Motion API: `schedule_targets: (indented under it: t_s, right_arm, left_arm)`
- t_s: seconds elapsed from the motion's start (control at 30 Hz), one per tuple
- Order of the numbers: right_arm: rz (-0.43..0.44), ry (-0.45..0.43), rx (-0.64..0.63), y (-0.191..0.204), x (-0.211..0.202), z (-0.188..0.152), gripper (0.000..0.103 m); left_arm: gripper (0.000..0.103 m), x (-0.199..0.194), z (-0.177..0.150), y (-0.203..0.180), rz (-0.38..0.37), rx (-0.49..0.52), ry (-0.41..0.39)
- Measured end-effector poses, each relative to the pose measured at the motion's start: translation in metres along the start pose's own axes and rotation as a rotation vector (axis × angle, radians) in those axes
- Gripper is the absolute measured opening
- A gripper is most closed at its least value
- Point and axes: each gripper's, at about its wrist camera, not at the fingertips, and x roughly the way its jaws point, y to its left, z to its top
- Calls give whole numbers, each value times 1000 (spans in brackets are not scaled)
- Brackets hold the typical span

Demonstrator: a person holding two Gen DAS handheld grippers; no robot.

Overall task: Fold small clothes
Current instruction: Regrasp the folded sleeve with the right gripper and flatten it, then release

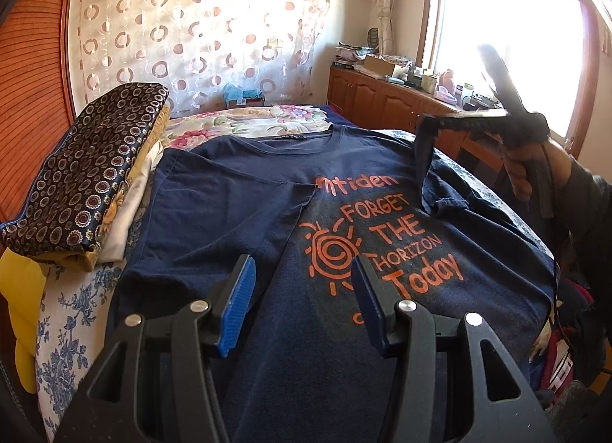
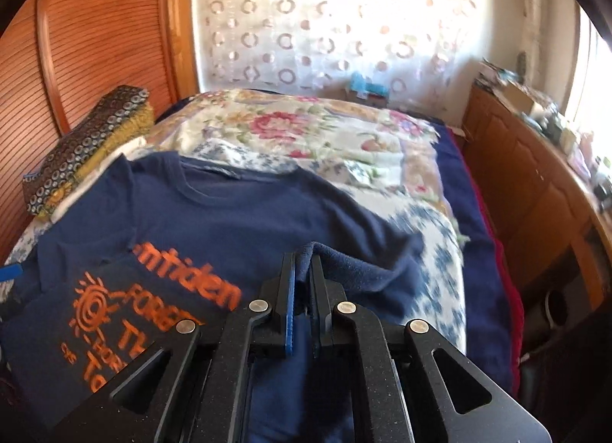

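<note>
While the navy T-shirt (image 1: pixel 237 190) lies face up on the bed (image 1: pixel 65 324), its left side is already folded over the chest, and the right gripper (image 2: pixel 304 271) has its jaws closed tight on the right sleeve (image 2: pixel 367 271), which it holds lifted above the cloth. In the left wrist view this gripper stands at about two o'clock, with the sleeve hanging from it as a dark strip. The left gripper (image 1: pixel 302 282) hovers at six o'clock over the lower part of the shirt; its blue pads (image 1: pixel 237 301) are about half apart and hold nothing.

I think some things can go wrong from here. The grip is only on a small pinch of the sleeve edge, so the cloth may slip out if the hand pulls quickly. Because nothing presses the shirt down, the whole shirt may drag sideways, and the fold on the left may open again. The sleeve may also land twisted and make a crease.

A pile of folded clothes (image 1: pixel 91 171) lies at nine o'clock, just beside the shirt. The orange print reads "FORGET THE HORIZON Today", beside a sun drawing; above it a word is half covered, only "ntiden" is readable.
</note>
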Motion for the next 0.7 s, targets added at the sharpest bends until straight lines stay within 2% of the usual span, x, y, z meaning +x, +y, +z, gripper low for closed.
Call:
schedule_targets:
  t_s: [0.13,0.2,0.23,0.27,0.3,0.43,0.7]
  right_arm:
    - [31,0,-45,22,11,26,4]
    - [40,30,-79,32,20,36,13]
    - [14,30,-90,37,22,39,42]
    - [1,24,-89,37,22,39,66]
    - [-6,16,-82,36,21,39,70]
    - [-2,15,-41,25,15,26,70]
    - [7,109,2,13,33,-34,70]
  left_arm:
    - [52,-1,0,1,0,4,-2]
    - [52,-1,0,1,1,4,-3]
    - [52,-1,0,2,2,3,-1]
    - [52,-1,0,3,3,3,1]
    - [52,-1,0,3,5,1,2]
    - [52,-1,0,6,6,-8,2]
    - [52,5,-2,8,15,-17,16]
